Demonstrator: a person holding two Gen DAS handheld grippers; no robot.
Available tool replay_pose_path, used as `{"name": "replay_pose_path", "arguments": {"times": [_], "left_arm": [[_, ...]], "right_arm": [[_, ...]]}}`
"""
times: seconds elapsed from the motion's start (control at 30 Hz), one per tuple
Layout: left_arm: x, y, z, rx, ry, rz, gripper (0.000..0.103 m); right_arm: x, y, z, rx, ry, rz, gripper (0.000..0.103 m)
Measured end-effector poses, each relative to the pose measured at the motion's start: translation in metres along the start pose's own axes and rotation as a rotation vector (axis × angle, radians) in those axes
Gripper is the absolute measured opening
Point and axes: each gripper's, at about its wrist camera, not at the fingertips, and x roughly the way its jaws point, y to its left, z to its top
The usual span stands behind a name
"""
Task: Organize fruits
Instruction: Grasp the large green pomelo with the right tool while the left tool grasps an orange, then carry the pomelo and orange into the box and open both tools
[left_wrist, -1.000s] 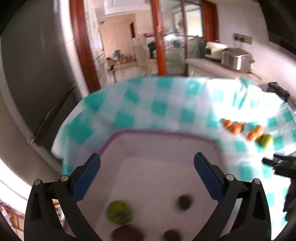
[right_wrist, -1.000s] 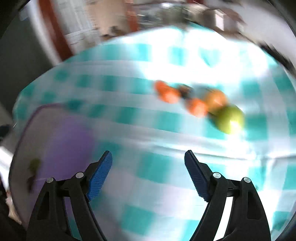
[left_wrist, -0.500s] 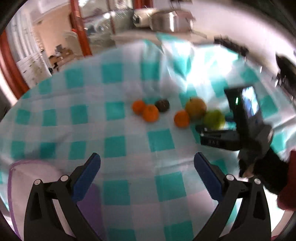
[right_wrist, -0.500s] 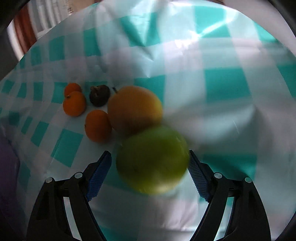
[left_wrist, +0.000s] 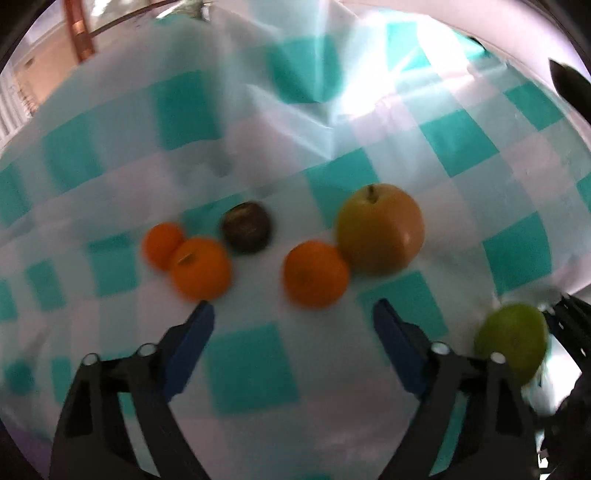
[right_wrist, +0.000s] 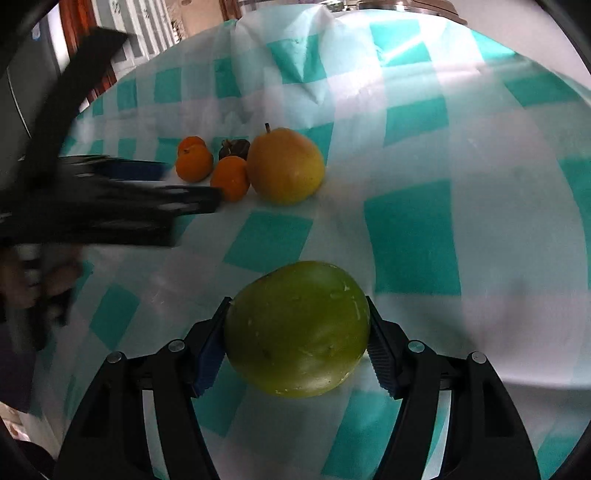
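Progress was partial. We held the green fruit (right_wrist: 297, 328) clamped between our right gripper (right_wrist: 297, 345) pads, above the checked tablecloth (right_wrist: 413, 229). Our left gripper (left_wrist: 291, 325) stood wide open and empty near one tangerine (left_wrist: 316, 273). Five fruits remained unsorted there.

1. My right tongs (right_wrist: 297, 328) grip a fruit (right_wrist: 297, 328) above the worktop (right_wrist: 480, 221).
2. At 12 o'clock beyond it lies a pear (right_wrist: 285, 166).
3. A mandarin (right_wrist: 230, 178) touches the pear at its 9 o'clock; two more mandarins (right_wrist: 194, 157) lie further toward 9 o'clock.
4. My left tongs (left_wrist: 291, 325) hover before the cluster.
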Motion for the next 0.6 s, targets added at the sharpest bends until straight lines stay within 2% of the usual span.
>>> {"name": "replay_pose_path", "arguments": {"times": [0.07,0.1,0.23,0.33,0.4,0.53,0.6], "left_arm": [[0.012,-0.002,0.005,0.023,-0.003,0.000,0.073],[0.018,-0.002,0.006,0.041,-0.002,0.001,0.065],[0.024,0.003,0.005,0.108,-0.023,-0.070,0.041],[0.021,0.001,0.001,0.161,-0.024,-0.068,0.039],[0.013,0.002,-0.003,0.146,-0.036,-0.073,0.039],[-0.015,0.005,-0.024,0.034,-0.054,-0.096,0.039],[-0.033,0.008,-0.045,-0.036,-0.052,-0.104,0.039]], "right_arm": [[-0.002,-0.002,0.000,0.013,-0.009,0.008,0.066],[-0.002,-0.002,0.000,0.017,-0.015,0.008,0.066],[-0.002,-0.003,-0.002,0.026,-0.029,0.015,0.066],[-0.005,-0.004,-0.005,0.034,-0.031,0.021,0.066],[-0.003,-0.003,-0.004,0.039,-0.030,0.022,0.066],[-0.005,-0.001,-0.007,0.054,-0.016,0.011,0.066],[-0.008,0.001,-0.009,0.062,-0.007,0.008,0.065]]}}
